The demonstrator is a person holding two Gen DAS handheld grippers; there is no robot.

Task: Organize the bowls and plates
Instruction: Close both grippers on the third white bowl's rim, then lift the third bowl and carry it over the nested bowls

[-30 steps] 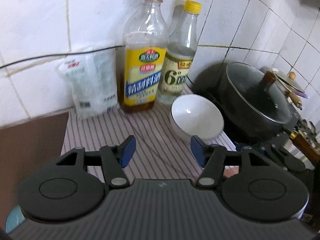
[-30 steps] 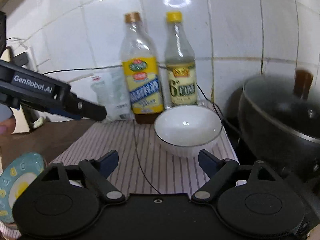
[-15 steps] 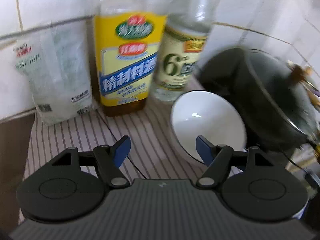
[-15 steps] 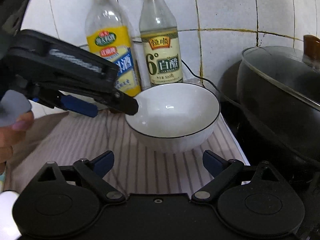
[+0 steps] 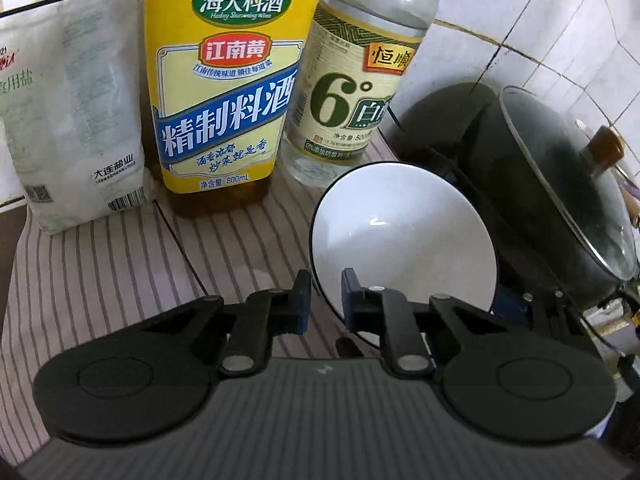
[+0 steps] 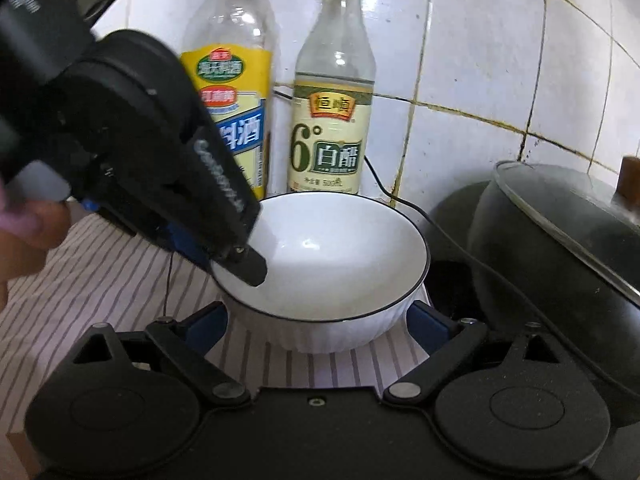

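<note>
White bowl (image 5: pixel 404 240) on striped cloth (image 5: pixel 104 264), left gripper (image 5: pixel 325 300) pinching its rim, right gripper (image 6: pixel 316 320) fingers wide, flanking bowl base

Left wrist view: both bottle tops cut off by the top edge; salt bag (image 5: pixel 76 120) cut at the left edge, print partly blurred. Bowl (image 5: pixel 404 240) near rim hidden behind the left gripper (image 5: pixel 325 300) fingers. Right wrist view: left gripper body covers most of the yellow-label bottle (image 6: pixel 240 92); pot (image 6: pixel 560 248) cut off at right.
</note>
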